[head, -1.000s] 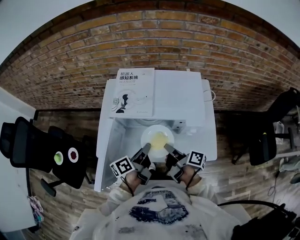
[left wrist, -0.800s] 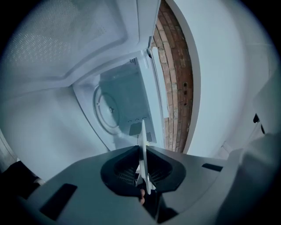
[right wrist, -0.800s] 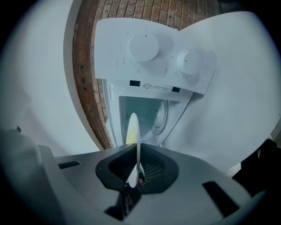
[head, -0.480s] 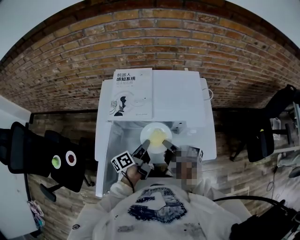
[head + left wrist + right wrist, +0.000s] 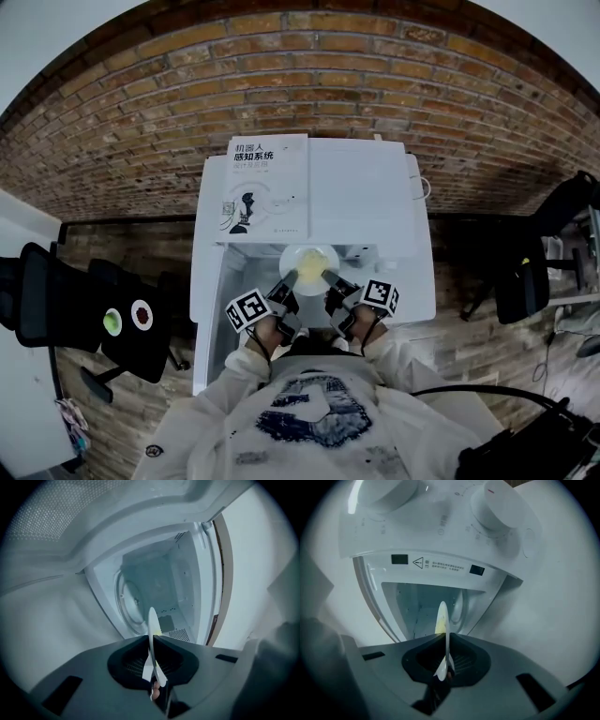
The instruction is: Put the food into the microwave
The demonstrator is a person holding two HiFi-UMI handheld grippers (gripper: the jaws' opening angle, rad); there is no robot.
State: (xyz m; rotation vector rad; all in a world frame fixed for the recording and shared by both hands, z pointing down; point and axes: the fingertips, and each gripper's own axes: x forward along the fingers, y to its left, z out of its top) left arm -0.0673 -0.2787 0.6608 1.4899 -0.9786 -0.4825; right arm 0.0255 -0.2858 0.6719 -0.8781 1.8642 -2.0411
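The yellow food (image 5: pixel 313 271) lies in the middle of a white round plate (image 5: pixel 294 260), which you hold level between the two grippers at the mouth of the open white microwave (image 5: pixel 366 192); the plate's far rim is tucked just under the front edge of the oven's top. Your left hand-held gripper (image 5: pixel 285 293) is clamped on the plate's left near rim. In the left gripper view the thin white edge runs straight down between the jaws, which are pressed against it from both sides. Your right hand-held gripper (image 5: pixel 334 286) grips the right near rim in the same way, with the jaws closed on the plate's edge and a sliver of yellow showing above them.

Ahead of the left gripper the oven cavity stands open, with a glass turntable (image 5: pixel 127 603) on its floor. The microwave door (image 5: pixel 214 291) is swung out to your left. The right gripper view looks at the control panel – two round dials (image 5: pixel 496 504) above the opening. A white book with black print (image 5: pixel 266 185) lies flat on the microwave's top, on its left half. A red-brown brick wall (image 5: pixel 300 75) rises behind the oven, and a black office chair (image 5: pixel 56 302) stands well off to your left.
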